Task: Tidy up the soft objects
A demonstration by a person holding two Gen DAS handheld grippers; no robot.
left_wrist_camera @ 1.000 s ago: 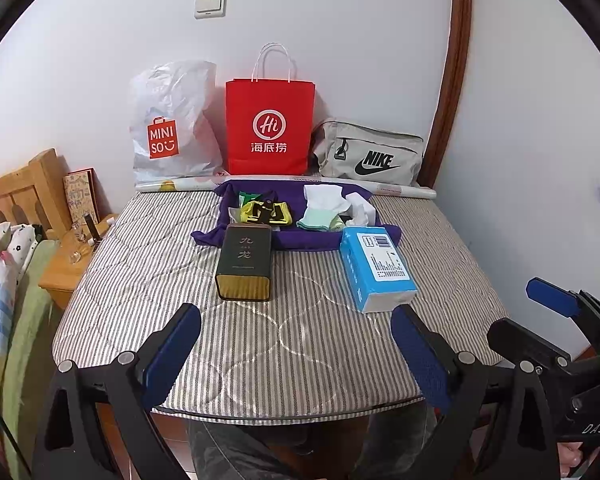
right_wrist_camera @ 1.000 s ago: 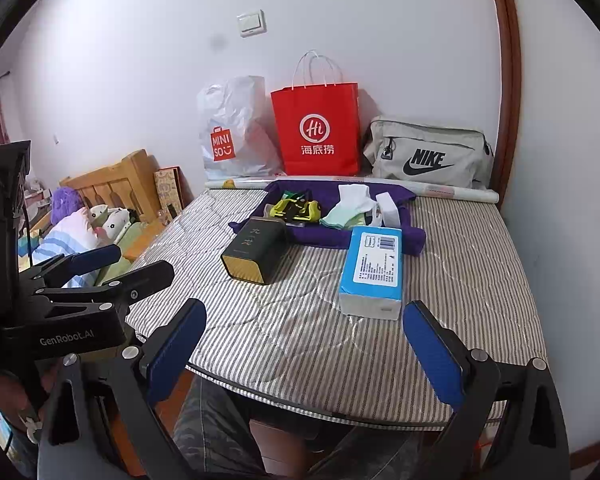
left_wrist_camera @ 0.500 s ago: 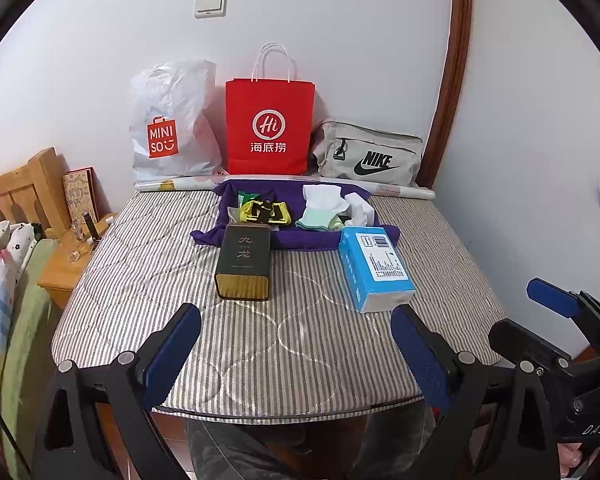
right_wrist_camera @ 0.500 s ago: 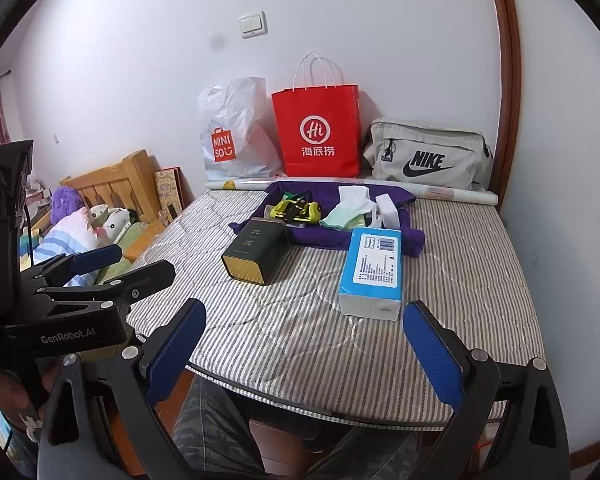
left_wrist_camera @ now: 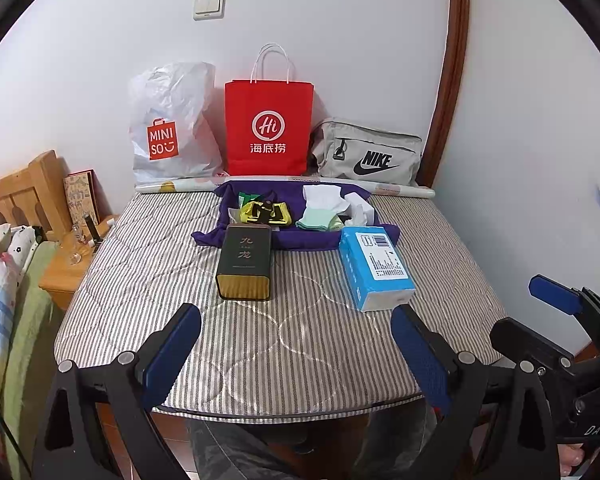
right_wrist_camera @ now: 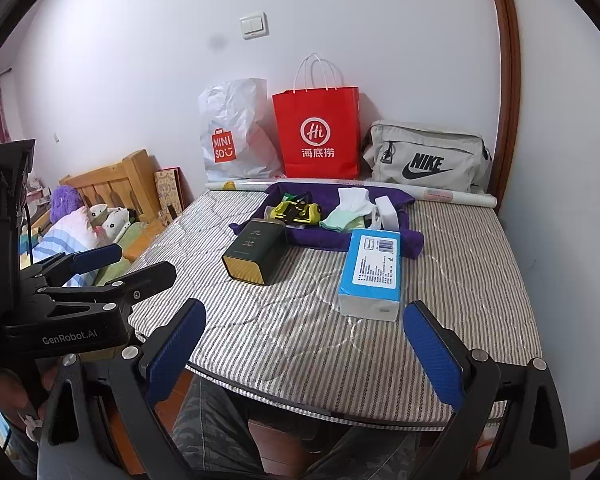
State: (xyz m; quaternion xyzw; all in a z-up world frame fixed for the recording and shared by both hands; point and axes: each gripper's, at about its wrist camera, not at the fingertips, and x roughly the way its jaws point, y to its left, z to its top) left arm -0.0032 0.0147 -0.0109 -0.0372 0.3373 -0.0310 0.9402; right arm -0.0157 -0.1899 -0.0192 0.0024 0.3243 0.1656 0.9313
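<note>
Currently your left tool [left_wrist_camera: 296, 354] and right tool [right_wrist_camera: 304, 348] gape, empty; reaching the socks [left_wrist_camera: 320, 208], you risk nudging the tin [left_wrist_camera: 245, 262].

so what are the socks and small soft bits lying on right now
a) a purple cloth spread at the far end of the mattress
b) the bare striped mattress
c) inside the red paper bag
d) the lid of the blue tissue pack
a: the white and mint socks and the yellow-black item sit on the purple cloth, behind the dark tea tin and blue tissue pack.
</note>
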